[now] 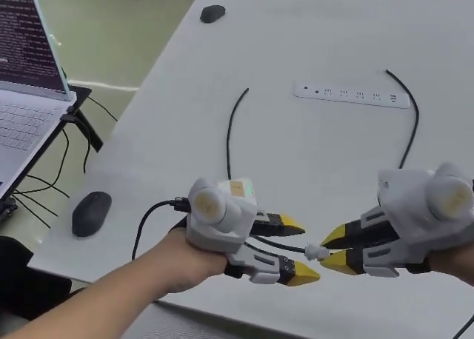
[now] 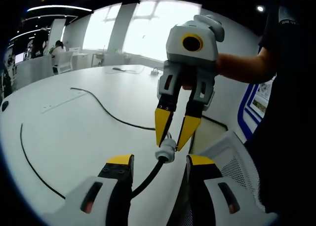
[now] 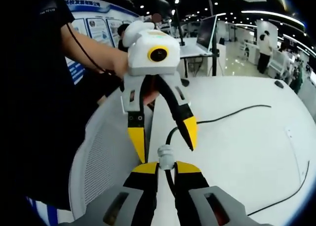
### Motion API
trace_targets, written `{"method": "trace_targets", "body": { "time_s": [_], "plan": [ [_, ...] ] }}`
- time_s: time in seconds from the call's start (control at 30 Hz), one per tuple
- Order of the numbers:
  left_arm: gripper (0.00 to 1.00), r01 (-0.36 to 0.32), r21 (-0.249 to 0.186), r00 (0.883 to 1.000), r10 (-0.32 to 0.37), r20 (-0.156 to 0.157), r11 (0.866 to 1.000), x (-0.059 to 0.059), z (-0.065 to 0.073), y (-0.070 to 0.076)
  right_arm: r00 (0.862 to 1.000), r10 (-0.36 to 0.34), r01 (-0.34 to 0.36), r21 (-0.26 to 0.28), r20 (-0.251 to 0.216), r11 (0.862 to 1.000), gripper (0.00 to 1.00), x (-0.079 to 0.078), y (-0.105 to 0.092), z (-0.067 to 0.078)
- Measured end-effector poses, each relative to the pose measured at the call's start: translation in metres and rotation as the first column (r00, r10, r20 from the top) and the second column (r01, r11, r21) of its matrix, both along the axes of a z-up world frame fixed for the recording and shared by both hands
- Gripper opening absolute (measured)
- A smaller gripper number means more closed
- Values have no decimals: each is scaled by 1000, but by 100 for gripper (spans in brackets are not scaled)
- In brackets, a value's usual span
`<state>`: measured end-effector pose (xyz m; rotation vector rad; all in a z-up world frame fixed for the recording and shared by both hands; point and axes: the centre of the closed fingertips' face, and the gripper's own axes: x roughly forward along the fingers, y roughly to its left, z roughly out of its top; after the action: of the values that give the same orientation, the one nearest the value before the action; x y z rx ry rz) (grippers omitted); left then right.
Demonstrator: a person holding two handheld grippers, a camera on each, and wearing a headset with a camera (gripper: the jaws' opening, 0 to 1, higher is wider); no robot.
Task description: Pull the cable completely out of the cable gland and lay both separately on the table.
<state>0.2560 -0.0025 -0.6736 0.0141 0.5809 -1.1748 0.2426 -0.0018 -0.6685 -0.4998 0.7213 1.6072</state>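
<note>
Our right gripper (image 1: 324,252) clamps the gland (image 1: 315,252). Behind the gland, our left gripper (image 2: 159,162) gapes around the cable (image 2: 148,176)

table (image 1: 311,154): white, smooth, matt | cable (image 2: 148,179): black rubbery sheath, faint sheen | cable gland (image 2: 166,150): pale grey plastic, smooth | left gripper (image 1: 306,250), right gripper (image 1: 326,253): 2 smooth white plastic shells, black plastic jaws, matt yellow tips | mouse (image 1: 91,212), lower left: matt black plastic | power strip (image 1: 352,95), upper right: white plastic
</note>
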Motion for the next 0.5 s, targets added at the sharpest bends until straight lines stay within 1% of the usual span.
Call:
{"method": "trace_targets", "body": {
  "time_s": [0.13, 0.23, 0.4, 0.5],
  "plan": [
    [33, 16, -5, 1000, -16, -4, 1000, -3, 0, 0, 1000, 12, -12, 9, 8, 1000, 6, -2, 0, 1],
    [29, 24, -3, 1000, -24, 1, 1000, -4, 0, 0, 999, 32, -33, 15, 34, 999, 6, -3, 0, 1],
    [23, 28, -26, 1000, -28, 10, 999, -3, 2, 0, 999, 34, -34, 12, 38, 999, 6, -1, -2, -1],
    [18, 39, -26, 999, -38, 8, 999, -4, 1, -1, 998, 43, -44, 20, 46, 999, 6, -2, -2, -1]
  ]
}}
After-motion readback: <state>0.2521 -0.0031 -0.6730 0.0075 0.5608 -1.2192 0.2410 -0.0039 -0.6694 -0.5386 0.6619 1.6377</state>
